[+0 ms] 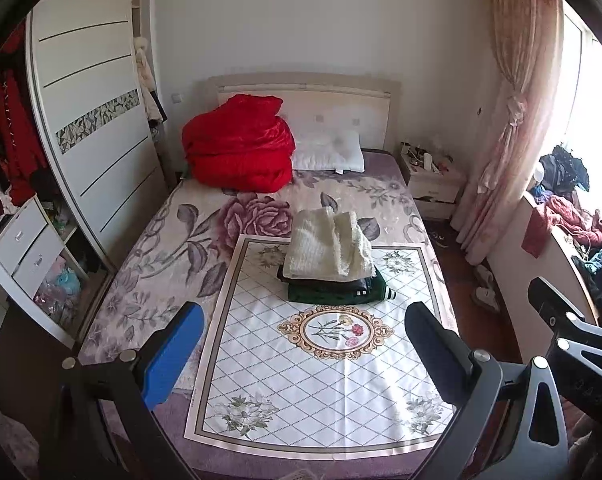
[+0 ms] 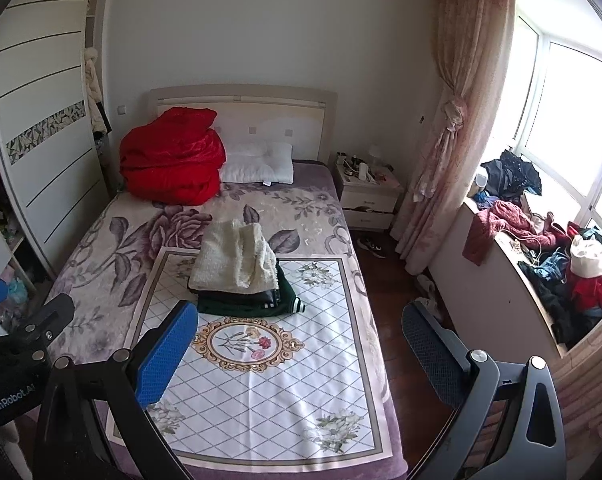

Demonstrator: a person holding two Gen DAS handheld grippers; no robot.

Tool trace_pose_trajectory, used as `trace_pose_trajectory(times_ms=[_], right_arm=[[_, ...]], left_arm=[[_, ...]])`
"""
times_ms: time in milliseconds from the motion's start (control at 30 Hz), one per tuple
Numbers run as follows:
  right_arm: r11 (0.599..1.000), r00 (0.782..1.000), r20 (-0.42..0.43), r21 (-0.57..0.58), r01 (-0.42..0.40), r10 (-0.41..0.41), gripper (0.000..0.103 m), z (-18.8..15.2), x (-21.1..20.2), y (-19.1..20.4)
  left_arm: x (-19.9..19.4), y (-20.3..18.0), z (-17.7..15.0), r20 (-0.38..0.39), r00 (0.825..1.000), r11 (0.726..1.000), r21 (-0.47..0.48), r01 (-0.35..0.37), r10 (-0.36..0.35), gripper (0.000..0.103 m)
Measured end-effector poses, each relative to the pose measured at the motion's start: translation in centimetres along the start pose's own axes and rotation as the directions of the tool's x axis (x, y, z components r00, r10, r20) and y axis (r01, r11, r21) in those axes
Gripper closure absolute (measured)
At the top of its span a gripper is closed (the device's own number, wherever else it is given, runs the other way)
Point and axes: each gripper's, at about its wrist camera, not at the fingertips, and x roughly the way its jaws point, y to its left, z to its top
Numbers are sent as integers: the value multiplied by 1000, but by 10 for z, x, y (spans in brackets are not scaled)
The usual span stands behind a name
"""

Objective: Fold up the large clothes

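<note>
A stack of folded clothes rests mid-bed on a white patterned cloth [image 1: 325, 364] [image 2: 261, 380]: a cream fleece garment [image 1: 327, 249] [image 2: 233, 256] on top, a black one and a dark green one [image 1: 337, 292] [image 2: 253, 304] beneath. My left gripper [image 1: 305, 336] is held above the foot of the bed, well short of the stack, open and empty. Over the bed's right edge and the floor my right gripper [image 2: 301, 340] hangs open with nothing between its fingers. A heap of unfolded clothes [image 2: 557, 264] [image 1: 573, 216] lies on the window ledge at right.
A red quilt [image 1: 239, 146] [image 2: 173, 156] and a white pillow [image 1: 328, 151] [image 2: 259, 164] sit at the headboard. A wardrobe [image 1: 89, 120] lines the left side. Right of the bed are a nightstand [image 2: 367, 196], a tied curtain [image 2: 453, 128] and shoes on the dark wooden floor [image 2: 371, 245].
</note>
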Motion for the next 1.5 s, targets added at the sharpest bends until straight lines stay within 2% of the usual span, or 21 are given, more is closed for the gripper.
trace_pose_trajectory(times_ms=[500, 1500], right_arm=[[1000, 1000, -6, -9, -4, 4, 0, 7, -1, -7], [999, 1000, -2, -26, -20, 20, 0, 28, 15, -15]], left_arm=[[-6, 2, 3, 14, 1000, 1000, -10, -21, 21, 0], [-7, 1, 2, 24, 1000, 1000, -9, -17, 17, 0]])
